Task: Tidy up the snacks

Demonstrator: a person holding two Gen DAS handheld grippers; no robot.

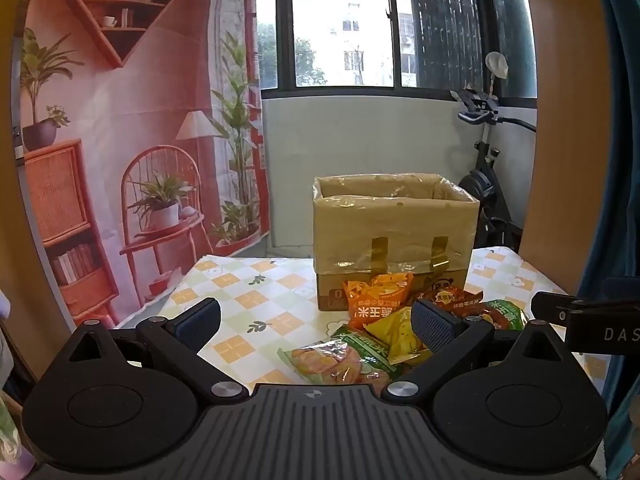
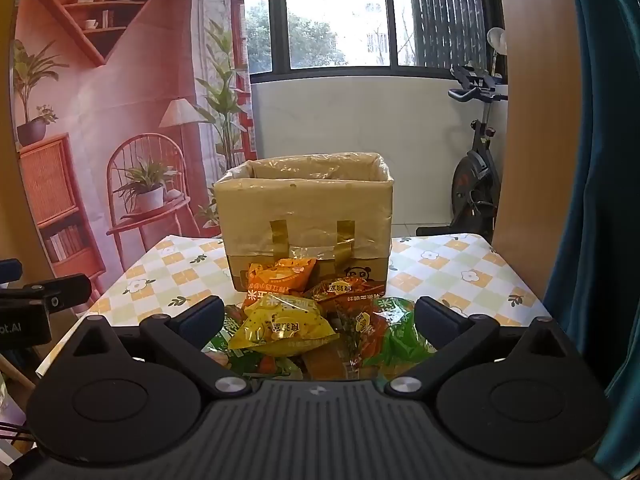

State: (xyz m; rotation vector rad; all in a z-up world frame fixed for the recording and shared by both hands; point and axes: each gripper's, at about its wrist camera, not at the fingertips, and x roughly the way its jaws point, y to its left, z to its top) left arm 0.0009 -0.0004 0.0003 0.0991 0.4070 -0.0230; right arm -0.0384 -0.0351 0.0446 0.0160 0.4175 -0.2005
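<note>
we hold our left gripper (image 1: 316, 322) above the near left part of the table (image 1: 240, 280), its jaws spread wide and nothing between the pads; its right finger (image 1: 434, 326) stands in front of the snack pile, hiding part of it. our right gripper (image 2: 318, 318) hangs just before the same pile, jaws likewise spread wide, framing the packets without touching them as far as we can tell.

the snacks lie heaped on the checked, flower-printed tablecloth, right against the near face of the cardboard box (image 2: 304, 208). in the right wrist view we see a yellow packet (image 2: 282, 326) on top at the front, an orange packet (image 2: 280, 276) behind it leaning at the box, a dark red-brown packet (image 2: 344, 290) to the right of that, and a green packet (image 2: 398, 332) at the right edge of the heap. in the left wrist view a clear-fronted green packet (image 1: 340, 360) lies nearest us, flat on the cloth.

the box stands upright and open at the top, lined with a clear plastic bag folded over its rim and held down with strips of tape. we cannot see its inside.

behind the table hang a printed backdrop (image 1: 120, 140) of shelves and plants, a window (image 2: 332, 12), and an exercise bike (image 2: 476, 176) at the right. each view catches the other gripper's black body at its edge.
</note>
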